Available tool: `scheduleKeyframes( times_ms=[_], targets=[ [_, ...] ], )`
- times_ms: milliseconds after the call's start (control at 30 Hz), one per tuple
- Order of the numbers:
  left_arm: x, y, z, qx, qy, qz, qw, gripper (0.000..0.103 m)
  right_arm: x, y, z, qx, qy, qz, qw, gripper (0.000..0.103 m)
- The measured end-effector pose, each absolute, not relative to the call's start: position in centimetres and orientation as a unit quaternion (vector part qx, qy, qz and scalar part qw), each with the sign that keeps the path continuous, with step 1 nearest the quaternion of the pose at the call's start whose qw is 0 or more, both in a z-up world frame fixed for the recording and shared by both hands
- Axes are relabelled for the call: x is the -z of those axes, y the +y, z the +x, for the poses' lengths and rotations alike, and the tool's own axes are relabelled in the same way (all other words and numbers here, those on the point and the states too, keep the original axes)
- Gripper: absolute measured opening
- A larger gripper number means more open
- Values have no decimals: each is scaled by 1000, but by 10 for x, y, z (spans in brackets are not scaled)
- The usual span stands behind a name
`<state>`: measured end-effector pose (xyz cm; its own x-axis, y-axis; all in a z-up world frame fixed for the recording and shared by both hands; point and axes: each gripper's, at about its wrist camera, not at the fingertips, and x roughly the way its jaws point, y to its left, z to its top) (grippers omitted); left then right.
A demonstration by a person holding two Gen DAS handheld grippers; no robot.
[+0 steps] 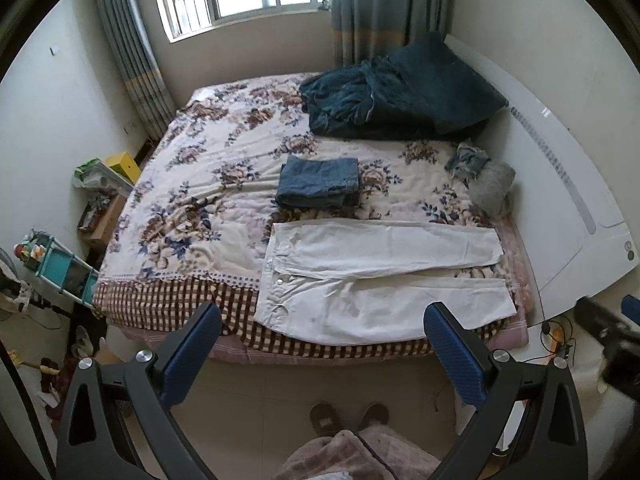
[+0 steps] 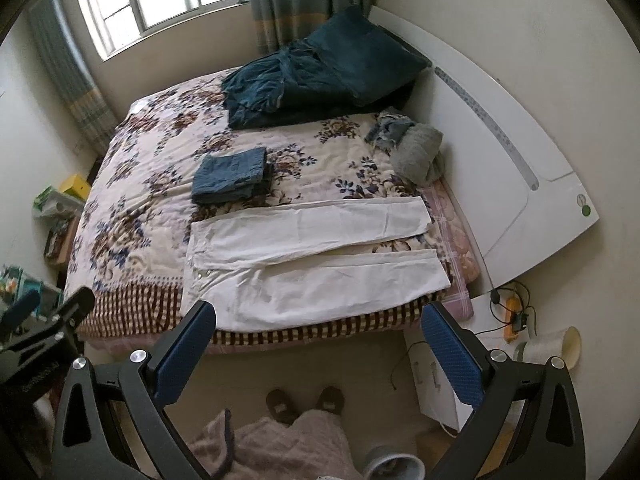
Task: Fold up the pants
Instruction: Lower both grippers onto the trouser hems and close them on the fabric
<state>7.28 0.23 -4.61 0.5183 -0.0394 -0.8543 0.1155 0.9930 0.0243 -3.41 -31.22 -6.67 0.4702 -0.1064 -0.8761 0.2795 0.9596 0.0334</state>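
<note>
Both tongs were spread wide and holding nothing: the left gripper (image 1: 322, 326) and the right gripper (image 2: 318, 322) each hung in the air short of the bed edge, over the floor where the person's slippers (image 1: 348, 418) showed. Straight ahead at 12 o'clock from both sat the white pants (image 1: 380, 276), laid flat along the near edge of the bed (image 1: 192, 184), waistband toward 9 o'clock and the two legs running off toward 3 o'clock, slightly split apart with a strip of floral bedspread showing between them. No fold made yet as far as I could judge, so the first job was probably bringing one leg over the other. What could go sideways: the near leg lay right along the mattress edge, so a sloppy pull toward 6 o'clock could drag the whole thing off onto the floor. Thin fabric too, I'd guess, so pinching could easily catch the bedspread along with it. Further back at 12 o'clock was a folded pair of jeans (image 1: 318, 182), with a grey crumpled garment (image 1: 490, 188) around 2 o'clock and a dark teal duvet (image 1: 400, 88) near the headboard.
</note>
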Motion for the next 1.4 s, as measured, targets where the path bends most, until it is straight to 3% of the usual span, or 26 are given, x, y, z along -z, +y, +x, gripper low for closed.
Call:
scheduleKeyframes(
  times_ms=[467, 800, 1133, 1267, 1400],
  targets=[
    [182, -39, 206, -1, 545, 72, 836, 103, 224, -391, 137, 150, 567, 92, 805, 103],
    [302, -116, 341, -12, 596, 108, 796, 103, 404, -471, 318, 128, 651, 38, 748, 103],
    [529, -196, 477, 50, 637, 252, 727, 103, 651, -490, 475, 51, 704, -171, 687, 103],
    [603, -223, 499, 93, 646, 312, 690, 103, 722, -491, 511, 23, 718, -232, 656, 103],
    [638, -233, 508, 135, 643, 339, 673, 103, 753, -489, 520, -21, 726, -258, 637, 102]
  ],
)
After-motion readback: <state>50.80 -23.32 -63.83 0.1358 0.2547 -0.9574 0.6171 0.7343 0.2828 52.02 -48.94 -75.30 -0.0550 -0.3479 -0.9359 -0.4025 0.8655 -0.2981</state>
